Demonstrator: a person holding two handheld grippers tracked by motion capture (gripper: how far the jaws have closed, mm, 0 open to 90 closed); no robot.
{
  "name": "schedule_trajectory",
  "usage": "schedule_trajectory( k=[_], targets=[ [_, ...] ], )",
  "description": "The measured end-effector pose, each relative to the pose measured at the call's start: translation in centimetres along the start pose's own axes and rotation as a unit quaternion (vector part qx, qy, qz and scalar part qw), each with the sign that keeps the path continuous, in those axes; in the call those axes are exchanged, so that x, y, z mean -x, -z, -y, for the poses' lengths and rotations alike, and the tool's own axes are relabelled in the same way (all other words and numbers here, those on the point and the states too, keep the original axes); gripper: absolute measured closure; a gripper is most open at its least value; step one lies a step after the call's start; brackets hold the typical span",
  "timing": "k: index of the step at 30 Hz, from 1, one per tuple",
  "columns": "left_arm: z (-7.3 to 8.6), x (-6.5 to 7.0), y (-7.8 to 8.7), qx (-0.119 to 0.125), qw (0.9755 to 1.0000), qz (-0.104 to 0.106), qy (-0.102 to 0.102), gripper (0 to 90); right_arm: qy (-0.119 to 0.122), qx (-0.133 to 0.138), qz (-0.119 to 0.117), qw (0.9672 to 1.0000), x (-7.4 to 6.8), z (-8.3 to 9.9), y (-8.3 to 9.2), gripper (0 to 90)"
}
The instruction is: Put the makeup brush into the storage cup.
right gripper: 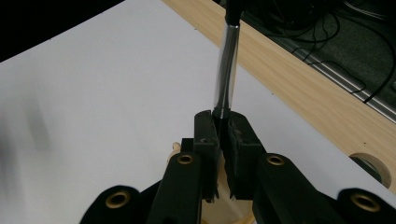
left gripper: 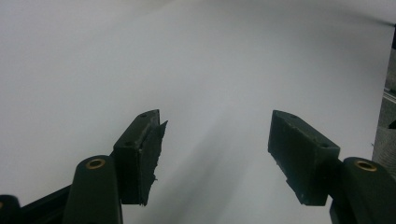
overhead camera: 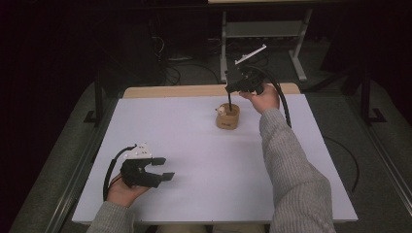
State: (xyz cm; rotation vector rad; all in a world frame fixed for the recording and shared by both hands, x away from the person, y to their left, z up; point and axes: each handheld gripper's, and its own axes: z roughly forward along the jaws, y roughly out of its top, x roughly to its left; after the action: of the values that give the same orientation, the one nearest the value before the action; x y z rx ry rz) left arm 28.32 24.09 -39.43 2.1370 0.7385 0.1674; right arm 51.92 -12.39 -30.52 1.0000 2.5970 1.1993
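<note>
Two grippers are operating over a white table [overhead camera: 204, 165]. The left gripper [overhead camera: 163, 168] is hovering near the table's near-left area, held in the person's left hand [overhead camera: 124, 190]; its jaws are standing spread wide with nothing between them, and in the left gripper view the left gripper [left gripper: 215, 154] is facing bare white surface. The right gripper [overhead camera: 229, 92] is being held raised at the far side of the table by the right hand [overhead camera: 265, 99], pointing downward above a round wooden holder [overhead camera: 228, 117]. In the right gripper view, the right gripper [right gripper: 223, 116] is pinching a slim rod-shaped tool [right gripper: 227, 65] with a shiny metal shaft and a black end; the jaws are pressing together on the shaft. The wooden holder is sitting on the table toward its far centre, directly beneath the right gripper, and a small pale item [overhead camera: 222, 110] is resting at its rim; what it is cannot be told. A wooden strip [right gripper: 299, 88] is running along the table's far edge.
</note>
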Motion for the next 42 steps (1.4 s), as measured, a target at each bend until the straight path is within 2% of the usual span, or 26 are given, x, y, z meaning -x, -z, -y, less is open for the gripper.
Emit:
schedule_trajectory(
  k=[2, 8, 18, 22, 23, 28, 31, 33, 35, 37, 39, 42],
  targets=[
    [0.0, -0.1, 0.0, 0.0, 1.0, 0.0, -0.003, 34.5, 0.005, -0.003, 0.005, 1.0, 0.1, 0.1, -0.1, 82.8],
    [0.1, -0.1, 0.0, -0.001, 1.0, 0.0, 0.0, 34.3, -0.001, -0.002, 0.005, 1.0, 0.0, 0.2, -0.2, 82.8],
    [0.1, -0.1, -0.1, -0.005, 1.0, 0.0, -0.001, 33.9, 0.003, -0.003, 0.007, 1.0, 0.1, 0.5, -0.5, 82.7],
    [-0.1, -0.1, -0.2, -0.006, 1.0, 0.0, 0.0, 33.7, -0.003, -0.001, 0.009, 1.0, 0.1, 0.7, -0.5, 82.7],
    [-0.1, 0.0, -0.2, -0.005, 1.0, 0.0, 0.001, 33.7, 0.005, 0.004, 0.012, 0.9999, 0.2, 0.8, -0.5, 82.7],
    [-0.1, 0.0, -0.4, -0.009, 1.0, 0.001, 0.0, 33.7, -0.007, 0.003, 0.012, 0.9999, 0.5, 1.4, -0.7, 82.7],
    [-0.1, -0.1, -0.4, -0.015, 0.9999, -0.002, -0.009, 33.7, -0.012, -0.001, 0.013, 0.9999, 0.6, 1.8, -1.0, 82.7],
    [-0.1, 0.0, -0.3, -0.009, 1.0, -0.002, 0.001, 33.7, -0.007, 0.003, 0.014, 0.9999, 0.7, 2.0, -1.1, 82.8],
    [-0.1, -0.1, -0.2, -0.009, 0.9999, -0.004, -0.006, 33.7, -0.013, 0.001, 0.013, 0.9998, 0.7, 2.1, -1.2, 82.7],
    [-0.1, -0.2, -0.2, -0.009, 0.9999, -0.003, -0.006, 33.6, -0.004, -0.001, 0.02, 0.9998, 0.9, 2.2, -1.4, 82.6],
    [-0.1, -0.2, -0.3, -0.011, 0.9999, -0.002, -0.004, 33.6, -0.013, 0.0, 0.016, 0.9998, 0.8, 2.3, -1.4, 82.6],
    [-0.2, 0.0, -0.4, -0.009, 1.0, 0.001, -0.002, 33.6, -0.011, -0.001, 0.021, 0.9997, 0.7, 2.4, -1.4, 82.5]
  ],
)
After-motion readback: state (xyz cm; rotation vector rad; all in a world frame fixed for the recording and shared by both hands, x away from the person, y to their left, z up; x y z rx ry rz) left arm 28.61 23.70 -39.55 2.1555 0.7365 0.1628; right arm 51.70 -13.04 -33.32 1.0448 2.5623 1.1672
